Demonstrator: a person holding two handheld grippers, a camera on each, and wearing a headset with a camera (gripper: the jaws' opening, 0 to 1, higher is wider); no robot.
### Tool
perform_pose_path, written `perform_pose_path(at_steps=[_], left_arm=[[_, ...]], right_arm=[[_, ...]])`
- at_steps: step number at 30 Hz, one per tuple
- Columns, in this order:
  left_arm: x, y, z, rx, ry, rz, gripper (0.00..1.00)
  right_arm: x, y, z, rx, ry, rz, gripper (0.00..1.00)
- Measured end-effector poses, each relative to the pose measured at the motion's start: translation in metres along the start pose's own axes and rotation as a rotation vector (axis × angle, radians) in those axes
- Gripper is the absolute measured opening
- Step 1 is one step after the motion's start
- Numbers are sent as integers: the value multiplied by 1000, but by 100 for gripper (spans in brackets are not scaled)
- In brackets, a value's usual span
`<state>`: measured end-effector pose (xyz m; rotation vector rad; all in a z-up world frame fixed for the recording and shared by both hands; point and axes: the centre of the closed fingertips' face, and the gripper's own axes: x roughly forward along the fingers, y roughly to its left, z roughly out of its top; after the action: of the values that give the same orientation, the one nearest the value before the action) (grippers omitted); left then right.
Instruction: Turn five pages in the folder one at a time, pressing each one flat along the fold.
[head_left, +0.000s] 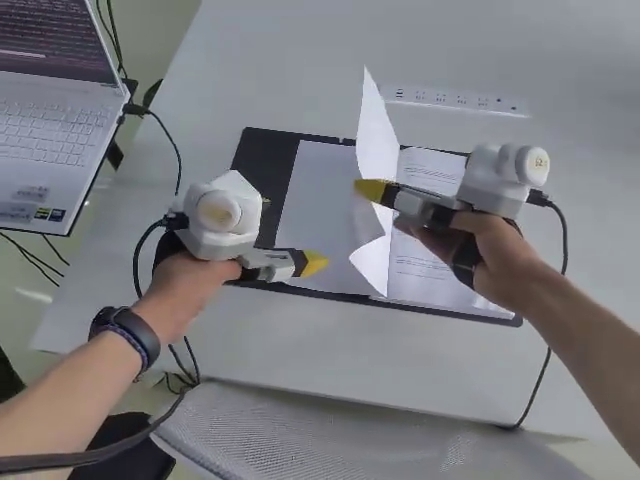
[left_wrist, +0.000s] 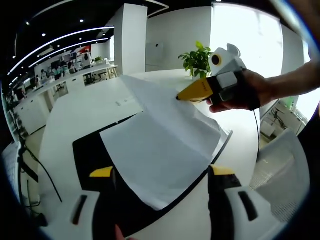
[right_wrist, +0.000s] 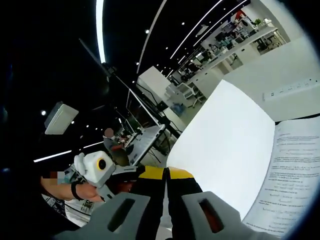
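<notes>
A black folder (head_left: 262, 160) lies open on the white table. One white page (head_left: 375, 140) stands lifted above the fold, and my right gripper (head_left: 370, 188) is shut on its edge. In the right gripper view the yellow tips (right_wrist: 166, 174) are pressed together with the blank page (right_wrist: 225, 145) rising beside them, and a printed page (right_wrist: 295, 165) lies flat to the right. My left gripper (head_left: 313, 263) hovers at the folder's near edge, open, over the flat left sheet (left_wrist: 155, 150). The left gripper (left_wrist: 161, 172) holds nothing; the right gripper (left_wrist: 192, 91) shows beyond it.
An open laptop (head_left: 50, 110) sits at the far left with cables running to the table edge. A white power strip (head_left: 455, 100) lies behind the folder. A grey mesh chair (head_left: 300, 430) is below the table's near edge. A potted plant (left_wrist: 197, 60) stands far off.
</notes>
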<state>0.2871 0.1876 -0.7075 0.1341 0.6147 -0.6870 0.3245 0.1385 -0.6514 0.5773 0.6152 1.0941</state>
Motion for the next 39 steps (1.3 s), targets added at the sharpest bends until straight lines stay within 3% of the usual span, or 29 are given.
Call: perform_pose_path(at_steps=[19,28,39], left_arm=[[-32,21,-21,-60,-14,51,75],[-38,22,-26,-74,-12,55,75],[-37,19,-33,-91,-3,53,74]], right_arm=[[70,-26,-54,87,140,-43,0],[84,-48,-78,131,213,-70,0],[87,-65,-95,184,257,-116,0]])
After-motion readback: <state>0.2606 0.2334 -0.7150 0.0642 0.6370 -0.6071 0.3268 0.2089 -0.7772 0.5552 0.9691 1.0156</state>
